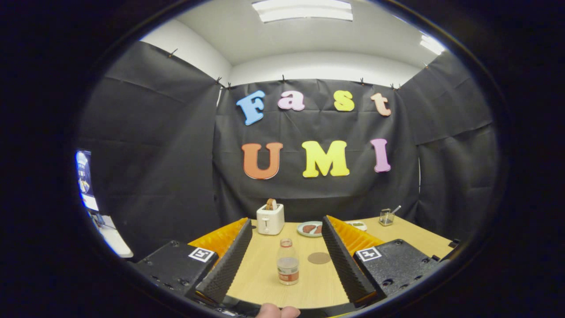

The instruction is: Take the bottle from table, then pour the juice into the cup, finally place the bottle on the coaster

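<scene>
Gripper view: the claw stands spread wide, grasping nothing; the bottle stands upright on the counter between the fingers, touched by neither; to take it well, ease forward until both pads flank its body, then close squarely; just beyond it to the right lies the round coaster; farther off, what may be the cup is too small to be sure of; the right finger hides part of the plate.

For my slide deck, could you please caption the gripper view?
Open gripper frames the upright bottle on the table, coaster just beyond it, toaster behind.
</scene>
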A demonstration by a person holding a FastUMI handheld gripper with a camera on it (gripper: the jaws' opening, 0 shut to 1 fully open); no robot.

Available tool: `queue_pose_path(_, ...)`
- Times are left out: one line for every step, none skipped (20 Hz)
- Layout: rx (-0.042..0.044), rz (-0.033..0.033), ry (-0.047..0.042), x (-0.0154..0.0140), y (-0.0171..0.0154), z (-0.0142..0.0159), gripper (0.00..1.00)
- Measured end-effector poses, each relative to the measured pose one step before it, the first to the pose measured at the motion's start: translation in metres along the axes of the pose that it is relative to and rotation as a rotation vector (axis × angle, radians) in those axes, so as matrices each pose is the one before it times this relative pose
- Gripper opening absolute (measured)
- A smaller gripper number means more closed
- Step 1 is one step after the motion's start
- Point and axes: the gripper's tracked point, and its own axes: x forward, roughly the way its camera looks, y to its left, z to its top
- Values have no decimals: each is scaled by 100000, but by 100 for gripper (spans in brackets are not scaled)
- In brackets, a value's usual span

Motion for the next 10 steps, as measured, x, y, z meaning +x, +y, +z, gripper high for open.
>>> queue_pose_path(85,-101,480,33,-75,-254,100)
queue_pose_path(-7,-83,341,1,-1,-143,100)
queue_pose_path(154,-42,39,17,-22,-136,100)
queue_pose_path(211,112,-346,118,63,-13,100)
queue_pose_path(243,-277,-65,70,-14,-348,100)
queue_pose_path(327,561,209,49,222,-387,100)
queue_pose_path(491,1051,540,25,450,-665,100)
queue_pose_path(403,855,784,46,289,-587,100)
queue_pose_path(-35,789,559,65,256,-527,100)
queue_pose_path(-410,131,346,-13,140,-440,100)
